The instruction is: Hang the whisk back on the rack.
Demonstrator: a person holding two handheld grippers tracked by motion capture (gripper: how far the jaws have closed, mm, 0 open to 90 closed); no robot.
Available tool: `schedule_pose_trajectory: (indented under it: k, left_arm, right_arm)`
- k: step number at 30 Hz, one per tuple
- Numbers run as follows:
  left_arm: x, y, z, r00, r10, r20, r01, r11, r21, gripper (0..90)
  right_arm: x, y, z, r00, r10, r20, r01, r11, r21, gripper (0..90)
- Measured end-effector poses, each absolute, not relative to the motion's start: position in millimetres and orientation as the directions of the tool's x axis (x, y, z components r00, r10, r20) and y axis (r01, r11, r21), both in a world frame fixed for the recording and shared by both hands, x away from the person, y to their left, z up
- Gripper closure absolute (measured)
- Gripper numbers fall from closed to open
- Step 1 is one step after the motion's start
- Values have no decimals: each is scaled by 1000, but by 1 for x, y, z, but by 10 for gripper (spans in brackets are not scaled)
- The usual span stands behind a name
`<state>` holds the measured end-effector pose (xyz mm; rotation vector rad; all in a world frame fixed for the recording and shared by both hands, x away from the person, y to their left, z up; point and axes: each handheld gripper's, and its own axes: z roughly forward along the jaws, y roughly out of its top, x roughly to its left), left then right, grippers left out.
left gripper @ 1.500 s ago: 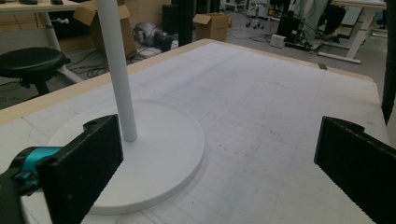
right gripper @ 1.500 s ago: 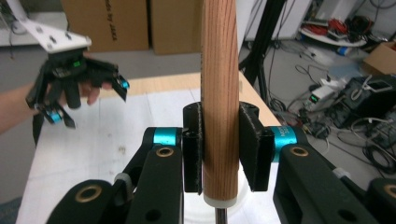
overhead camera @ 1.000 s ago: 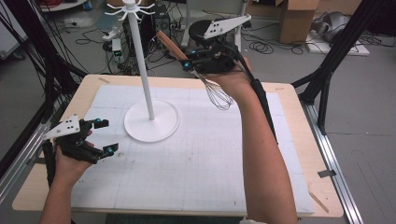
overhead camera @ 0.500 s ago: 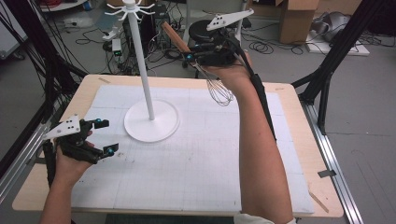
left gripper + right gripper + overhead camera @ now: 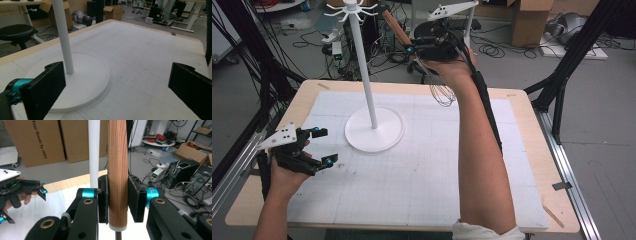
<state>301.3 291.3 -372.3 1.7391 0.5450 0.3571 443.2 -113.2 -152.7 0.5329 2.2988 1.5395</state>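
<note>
Whisk (image 5: 439, 85) lifted higher; right claw (image 5: 117, 202) view shows grip.

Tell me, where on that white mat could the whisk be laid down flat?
The widest bare patch of the mat lies between the stand's round base and the near edge, right of the left gripper. The far right corner, under the whisk held in the right gripper, is bare too. It is crowded around the base and the left gripper.

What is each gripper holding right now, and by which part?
The right gripper holds a whisk by its wooden handle, near the lower end, jaws shut on it. The left gripper holds nothing; its jaws are open.
</note>
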Motion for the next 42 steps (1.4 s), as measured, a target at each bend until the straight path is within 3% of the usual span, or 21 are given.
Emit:
schedule_pose_trajectory:
  k: [10,18,24,42]
  left_arm:
    - [302,289,-374,843,536,-49,172,-182,968,18]
    - [302,288,-375,842,538,-51,177,-185,967,18]
    - [302,289,-374,841,539,-50,174,-182,968,18]
    - [302,291,-375,839,542,-52,177,-181,967,18]
  right_arm:
    - [436,-116,-153,-910,411,-49,101,336,937,726]
    - [427,-102,-145,-962,273,-30,62,325,944,725]
    - [428,-88,-146,-974,226,-18,61,337,939,726]
    - [451,-78,-159,-978,187,89,141,283,949,725]
